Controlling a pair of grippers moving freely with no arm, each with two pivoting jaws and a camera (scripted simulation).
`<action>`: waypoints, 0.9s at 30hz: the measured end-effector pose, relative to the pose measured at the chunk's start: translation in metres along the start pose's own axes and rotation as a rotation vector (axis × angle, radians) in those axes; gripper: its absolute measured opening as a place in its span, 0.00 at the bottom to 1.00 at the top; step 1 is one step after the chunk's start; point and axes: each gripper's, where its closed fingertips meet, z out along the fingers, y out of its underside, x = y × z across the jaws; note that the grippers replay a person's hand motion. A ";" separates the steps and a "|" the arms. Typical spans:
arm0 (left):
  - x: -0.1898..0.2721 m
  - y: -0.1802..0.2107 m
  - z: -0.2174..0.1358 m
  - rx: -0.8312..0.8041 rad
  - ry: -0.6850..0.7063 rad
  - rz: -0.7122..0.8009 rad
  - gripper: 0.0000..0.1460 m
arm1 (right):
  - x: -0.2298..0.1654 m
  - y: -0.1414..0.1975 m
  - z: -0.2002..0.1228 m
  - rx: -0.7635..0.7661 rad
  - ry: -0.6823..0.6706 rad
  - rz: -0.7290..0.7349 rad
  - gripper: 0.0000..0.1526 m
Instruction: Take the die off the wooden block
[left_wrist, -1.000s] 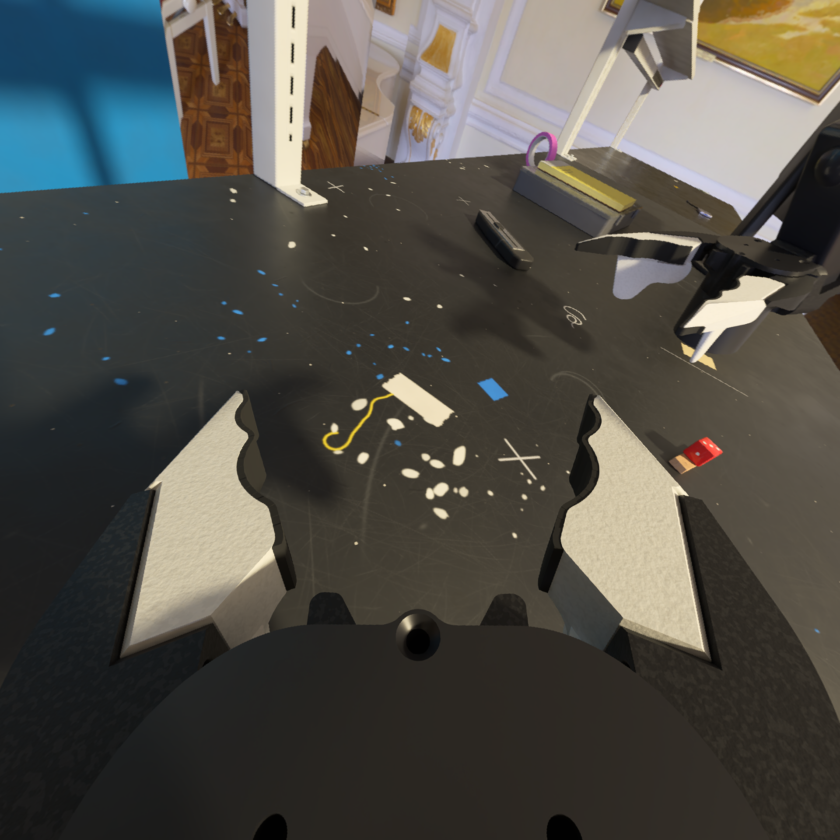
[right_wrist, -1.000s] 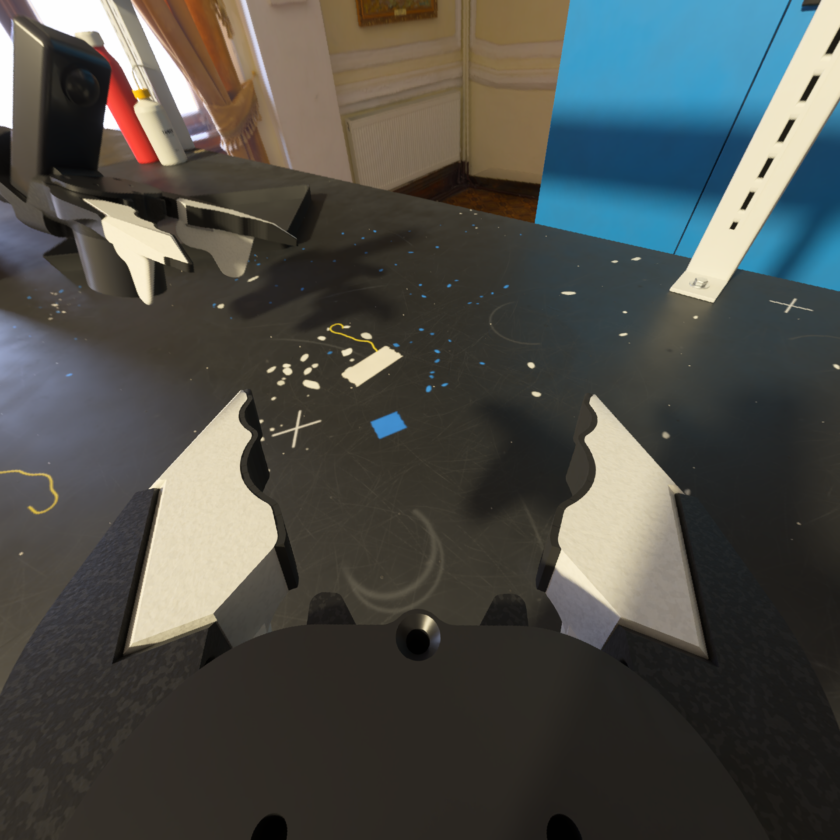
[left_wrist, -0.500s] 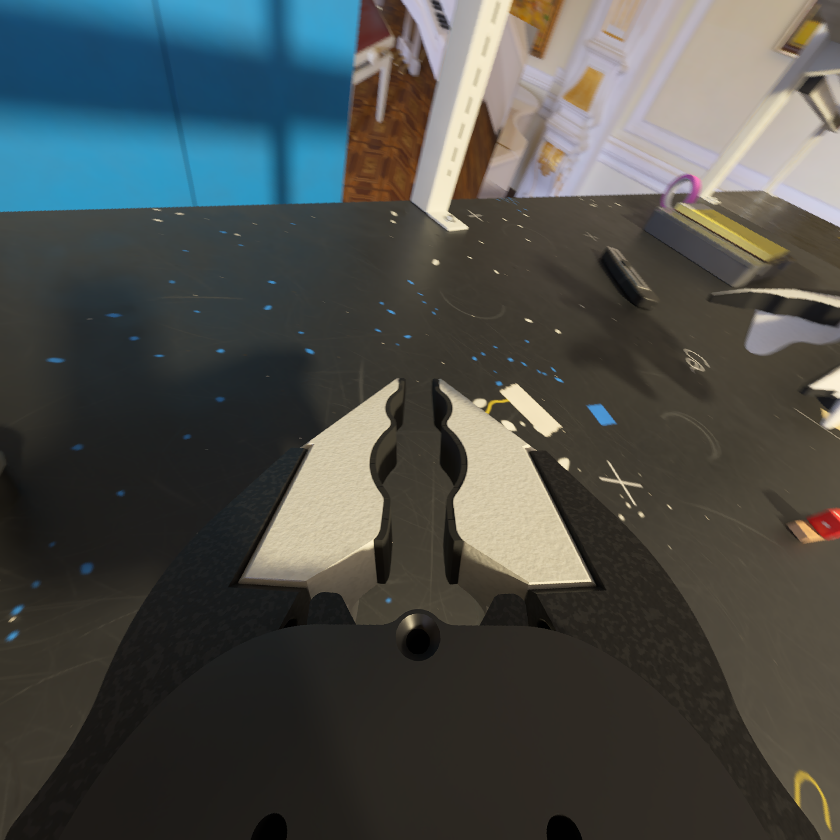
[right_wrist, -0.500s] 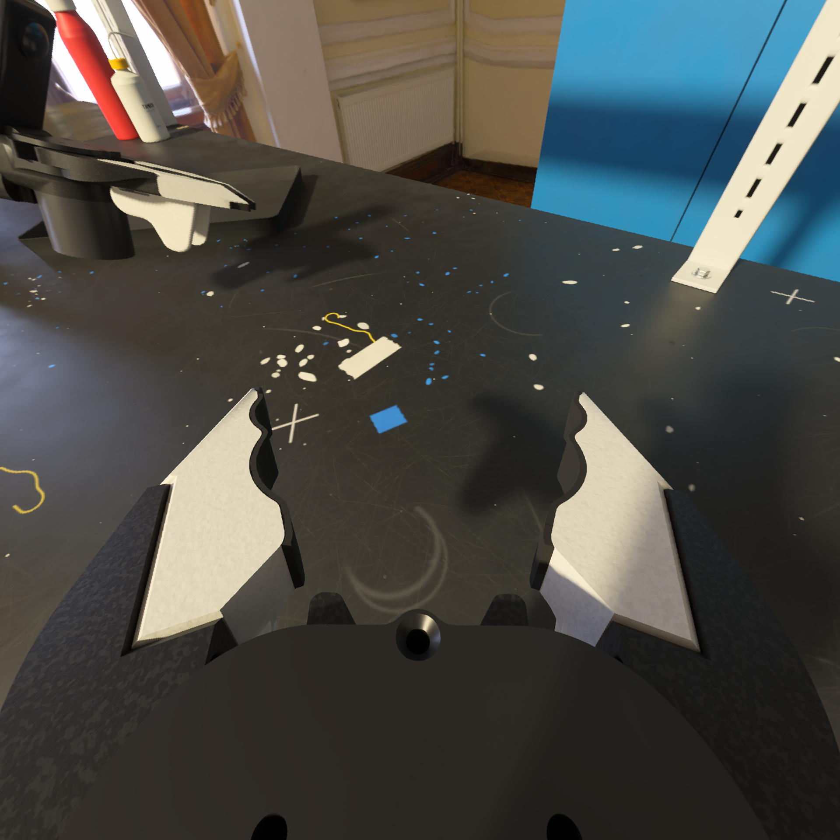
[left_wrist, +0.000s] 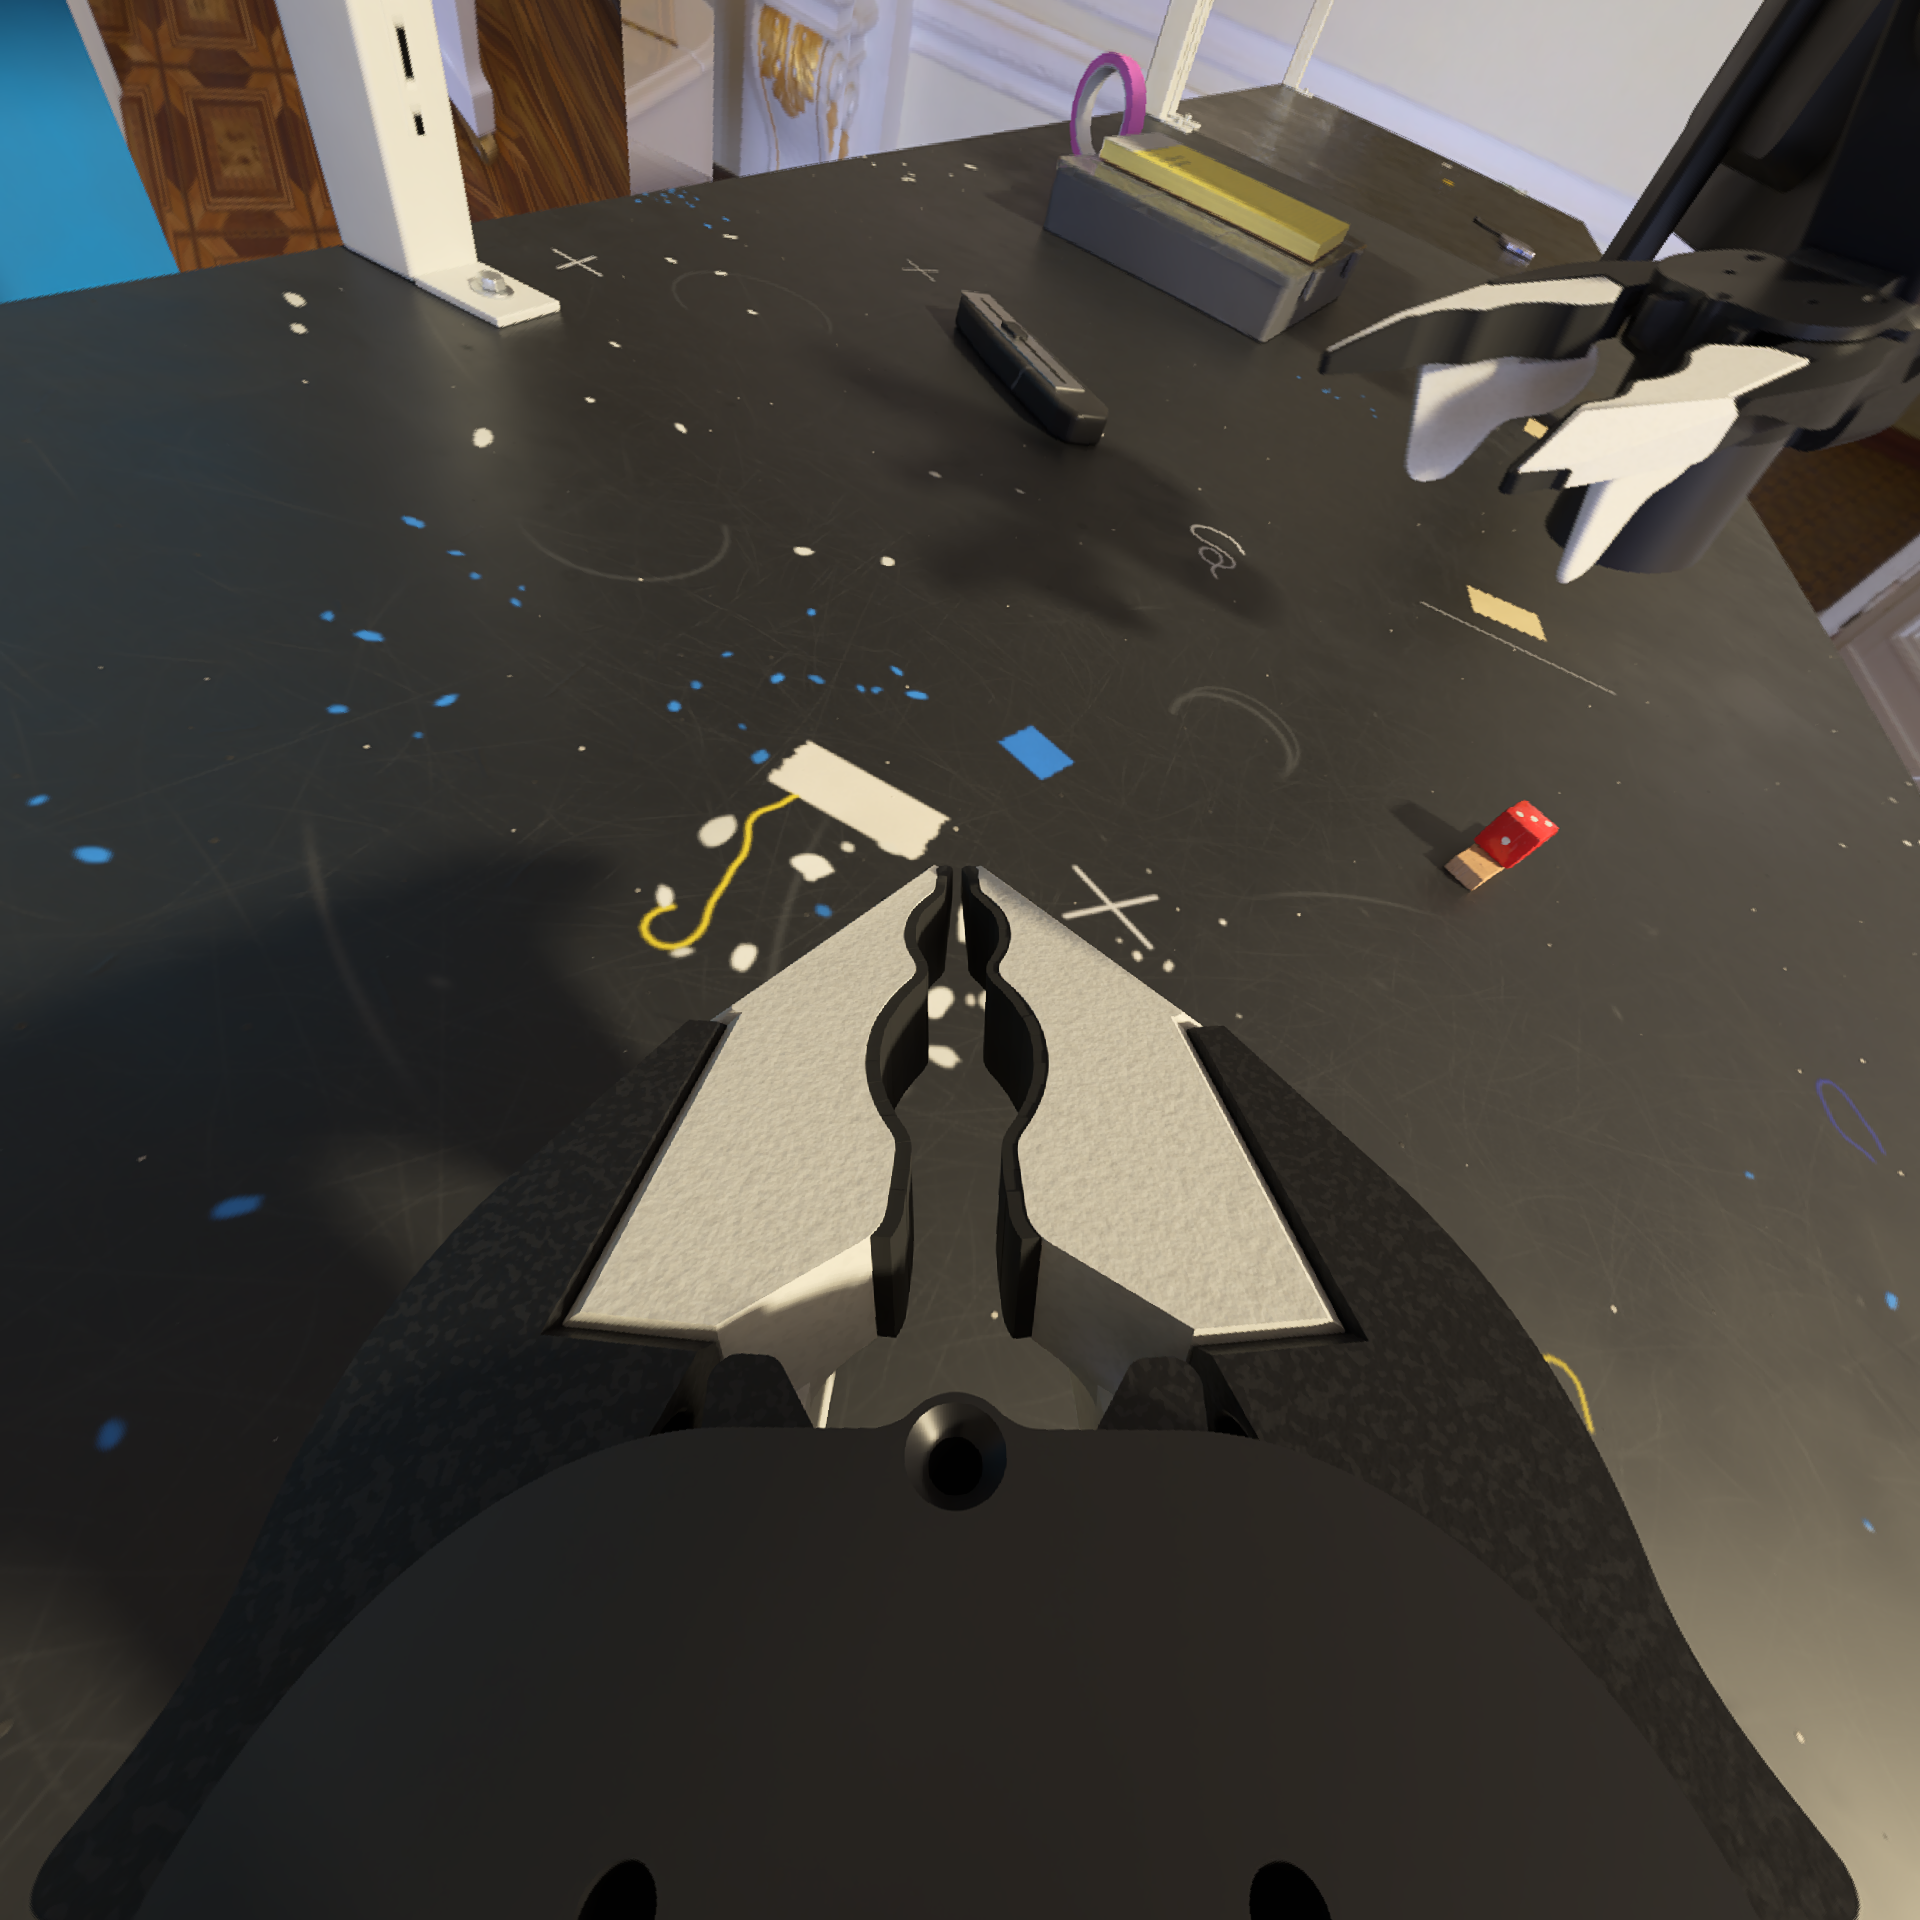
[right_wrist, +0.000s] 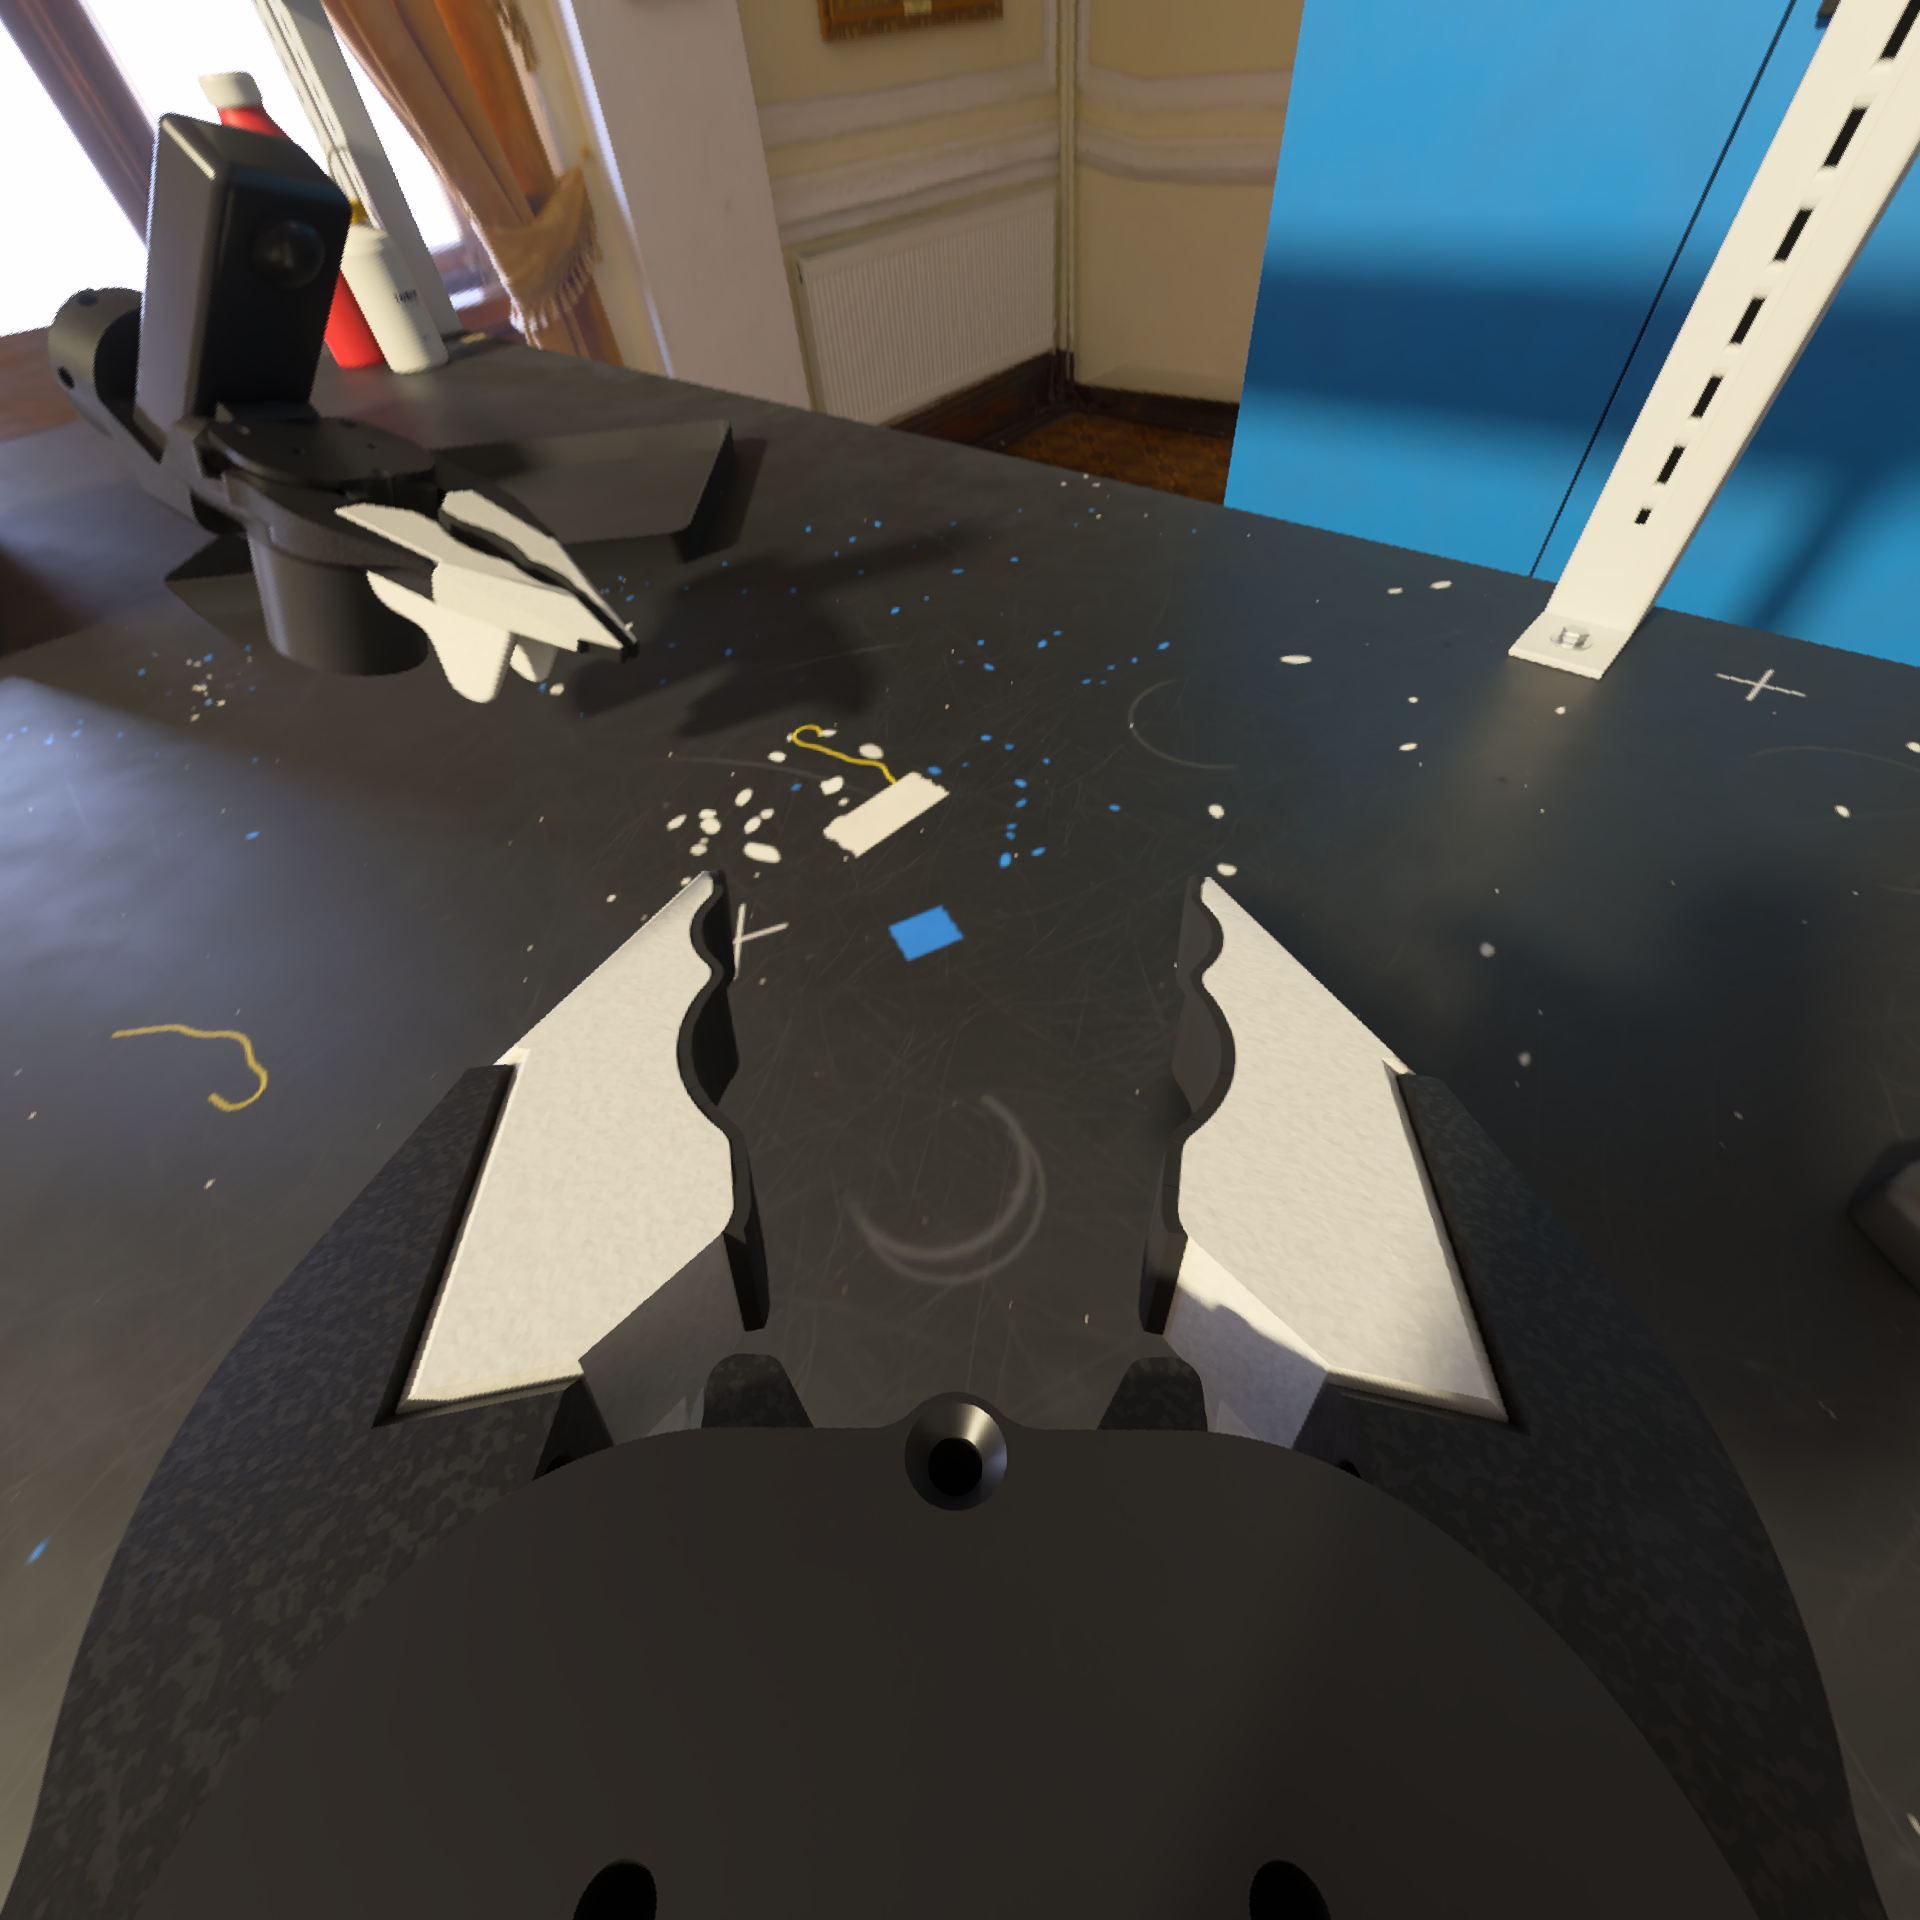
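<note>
A small red die (left_wrist: 1519, 831) rests tilted on a thin wooden block (left_wrist: 1470, 868) on the black table, right of centre in the left wrist view. My left gripper (left_wrist: 955, 873) is shut and empty, well to the left of the die and above the table. My right gripper (right_wrist: 956, 894) is open and empty; it also shows in the left wrist view (left_wrist: 1496, 416), hovering beyond the die at the upper right. The die and block do not show in the right wrist view, where the left gripper (right_wrist: 613, 644) appears shut at the upper left.
A black bar (left_wrist: 1029, 364) and a grey box with a yellow slab (left_wrist: 1195, 229) and a purple ring (left_wrist: 1107, 99) lie at the far side. A white slotted post (left_wrist: 405, 156) stands at the back left. Red and white bottles (right_wrist: 374, 291) stand beyond the left gripper.
My left gripper closed from open to shut, swung left, then turned back right so the die shows nearer the centre. My right gripper's fingers narrowed somewhat but stay open.
</note>
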 end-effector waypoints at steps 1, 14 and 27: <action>0.001 0.000 0.002 0.002 0.001 -0.002 0.01 | -0.003 0.001 -0.005 -0.013 0.003 -0.006 0.54; 0.001 -0.013 0.012 0.076 -0.027 -0.051 0.07 | -0.074 0.060 -0.039 -0.338 -0.214 -0.062 0.42; 0.012 -0.020 0.014 0.099 -0.026 -0.012 0.07 | -0.069 0.069 -0.050 -0.360 -0.182 -0.072 0.31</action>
